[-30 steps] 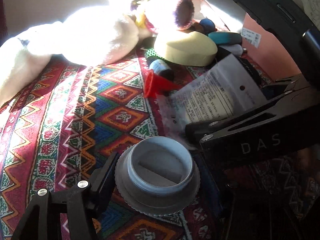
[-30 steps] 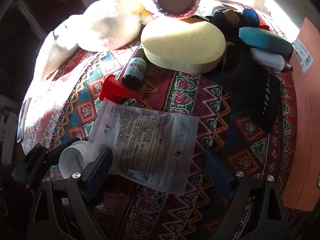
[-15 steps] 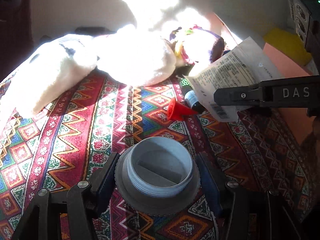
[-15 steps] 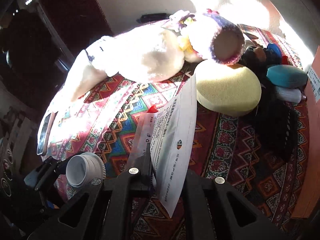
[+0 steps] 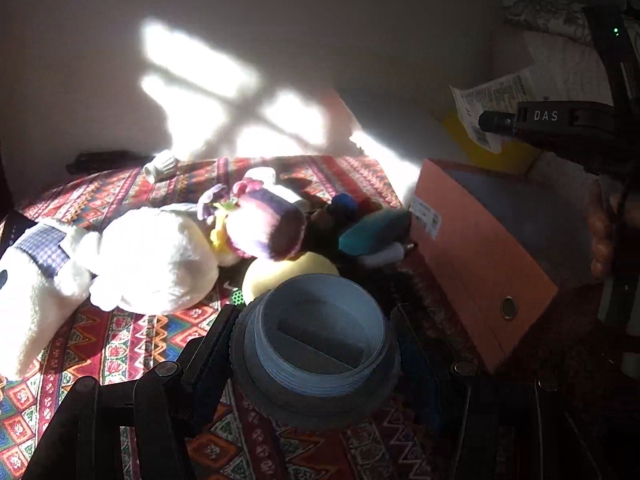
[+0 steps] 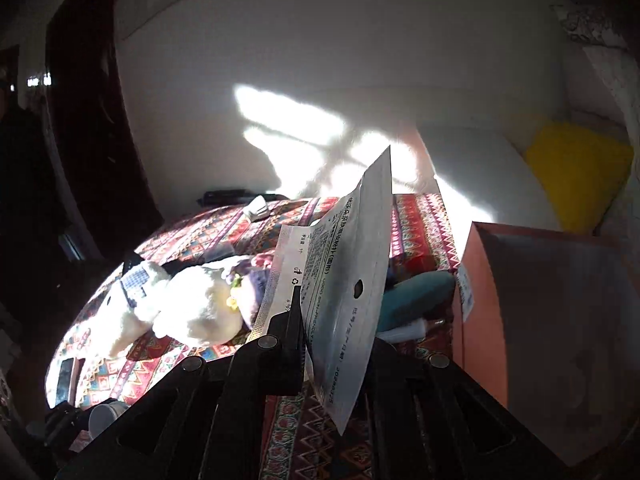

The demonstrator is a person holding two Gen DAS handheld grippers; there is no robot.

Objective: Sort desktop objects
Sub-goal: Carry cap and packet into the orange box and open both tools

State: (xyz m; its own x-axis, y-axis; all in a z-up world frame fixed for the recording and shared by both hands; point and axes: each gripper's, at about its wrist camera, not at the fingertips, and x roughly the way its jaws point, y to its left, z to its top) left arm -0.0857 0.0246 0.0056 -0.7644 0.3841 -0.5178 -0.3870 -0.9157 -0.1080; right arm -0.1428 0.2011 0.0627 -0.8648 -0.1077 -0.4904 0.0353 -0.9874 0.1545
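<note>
Right tongs clamped flat on a white printed plastic pouch; pouch held edge-on, long axis upright, leaning right. Left tongs, part open, grip a grey ribbed threaded cap, open side up, above the patterned woven worktop. Beyond: yellow oval sponge, white plush toy, teal case. Right: orange cardboard box.

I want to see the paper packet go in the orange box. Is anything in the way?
Nothing visible blocks it. The right gripper is shut on the packet, lifted above the cloth. The orange box stands just to its right with its top open, and only air shows between them. The toys lie lower, off to the left.
</note>
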